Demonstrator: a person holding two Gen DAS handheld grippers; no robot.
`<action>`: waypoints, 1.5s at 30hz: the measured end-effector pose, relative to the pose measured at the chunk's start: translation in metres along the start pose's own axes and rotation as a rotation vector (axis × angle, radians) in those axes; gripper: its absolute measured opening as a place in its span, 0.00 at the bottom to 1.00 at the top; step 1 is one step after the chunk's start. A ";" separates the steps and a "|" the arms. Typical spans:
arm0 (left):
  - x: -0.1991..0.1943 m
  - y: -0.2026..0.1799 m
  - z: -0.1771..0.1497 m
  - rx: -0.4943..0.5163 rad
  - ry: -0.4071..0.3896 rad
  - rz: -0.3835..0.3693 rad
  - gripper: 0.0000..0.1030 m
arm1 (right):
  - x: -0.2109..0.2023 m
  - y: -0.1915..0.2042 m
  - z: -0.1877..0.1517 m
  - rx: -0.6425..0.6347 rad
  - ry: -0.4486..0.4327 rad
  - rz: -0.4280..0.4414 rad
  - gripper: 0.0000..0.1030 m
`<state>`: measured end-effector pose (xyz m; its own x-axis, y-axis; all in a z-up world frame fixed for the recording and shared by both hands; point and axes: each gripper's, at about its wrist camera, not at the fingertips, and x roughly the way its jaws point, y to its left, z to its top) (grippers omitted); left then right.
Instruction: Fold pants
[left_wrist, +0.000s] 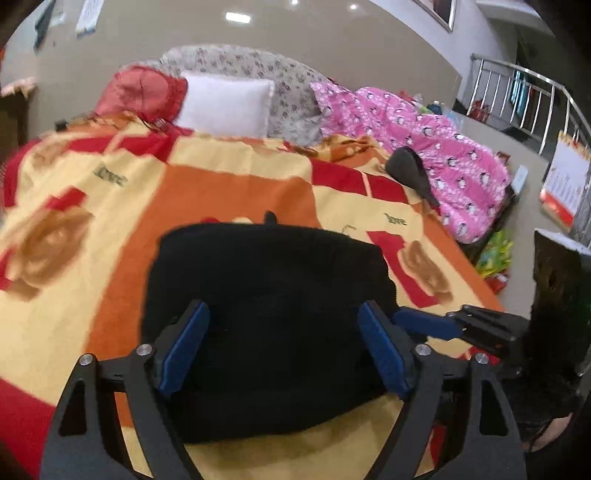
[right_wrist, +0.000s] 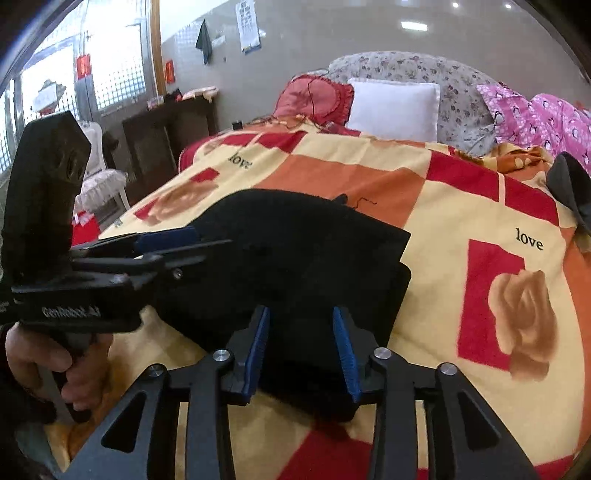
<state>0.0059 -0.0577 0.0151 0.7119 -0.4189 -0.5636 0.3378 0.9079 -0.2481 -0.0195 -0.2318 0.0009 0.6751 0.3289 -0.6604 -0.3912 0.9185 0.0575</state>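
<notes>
Left wrist view: the black pants (left_wrist: 266, 291) lie folded into a compact rectangular bundle on the bed, on a blanket (left_wrist: 229, 184) checked in yellow, orange and red, close to the bed's near edge. The left gripper (left_wrist: 282, 328) hovers over the near part of the bundle with its jaws wide apart; the blue pads (left_wrist: 186, 347) stand on either side of the dark cloth without pressing it. The right gripper (left_wrist: 424, 323) reaches in from the right edge of the picture, its blue-padded tip at the bundle's right side; how its jaws stand cannot be told from here. At the head of the bed are a red cushion (left_wrist: 144, 92), a white pillow (left_wrist: 227, 103) and a floral quilt (left_wrist: 251, 62). A pink patterned quilt (left_wrist: 424, 140) runs along the bed's right edge, with a small dark item (left_wrist: 410, 166) beside it. A metal railing (left_wrist: 517, 96) stands beyond the bed's right side.

Right wrist view: the pants (right_wrist: 295, 258) appear as a black folded stack, with squared layered edges on the right, near the bed's near edge. The right gripper (right_wrist: 301, 347) has its jaws partly apart, straddling the near edge of the stack; the cloth sits between the pads, and a gap shows on each side, so nothing is clamped. The left gripper (right_wrist: 173, 240) comes in from the left over the far-left part of the bundle, held by a hand (right_wrist: 55, 365) at the lower left. The blanket (right_wrist: 461, 206) carries the word "love" and rose prints.
</notes>
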 end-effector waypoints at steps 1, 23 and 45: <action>-0.006 0.000 -0.001 0.000 -0.014 0.034 0.81 | -0.003 -0.001 -0.001 0.011 -0.010 -0.010 0.39; 0.006 0.022 -0.026 -0.111 0.124 0.157 0.95 | -0.016 -0.004 -0.016 0.170 -0.021 -0.160 0.63; -0.003 0.014 -0.027 -0.060 0.086 0.210 0.95 | -0.031 0.024 -0.038 0.133 -0.046 -0.166 0.70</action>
<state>-0.0081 -0.0438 -0.0078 0.7067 -0.2205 -0.6723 0.1489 0.9753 -0.1632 -0.0734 -0.2287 -0.0054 0.7525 0.1777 -0.6341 -0.1887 0.9807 0.0509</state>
